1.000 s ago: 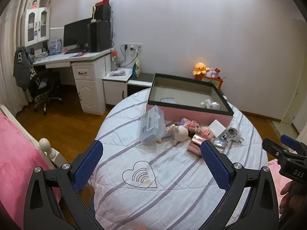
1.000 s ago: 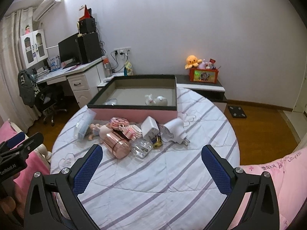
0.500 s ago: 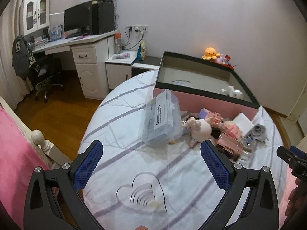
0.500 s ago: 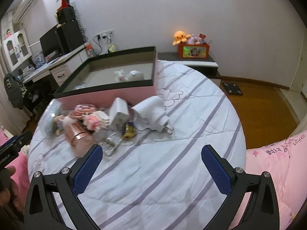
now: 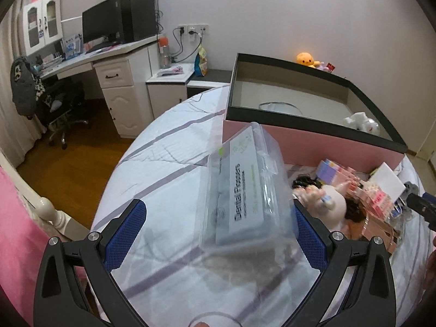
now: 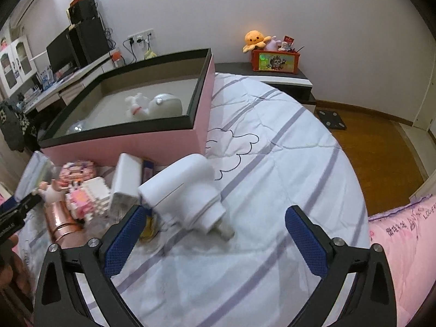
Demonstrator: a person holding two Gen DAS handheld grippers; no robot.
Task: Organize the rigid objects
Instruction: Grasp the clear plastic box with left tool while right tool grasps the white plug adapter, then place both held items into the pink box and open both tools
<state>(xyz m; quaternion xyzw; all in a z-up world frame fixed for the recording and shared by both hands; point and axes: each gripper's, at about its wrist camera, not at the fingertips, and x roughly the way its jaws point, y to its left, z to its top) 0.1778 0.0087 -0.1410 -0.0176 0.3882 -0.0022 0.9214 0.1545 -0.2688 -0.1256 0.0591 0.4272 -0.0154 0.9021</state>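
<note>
Left claw spread wide, nothing gripped; clear floss box seen between its pads, near bed's left edge. Right claw wide, jaws just closing slightly, nothing held; white plug adapter lying between pads, untouched. Clutter packed between the two: doll, pink block set, copper cylinder, white charger. Pink storage box set behind pile, soft toy inside.
</note>
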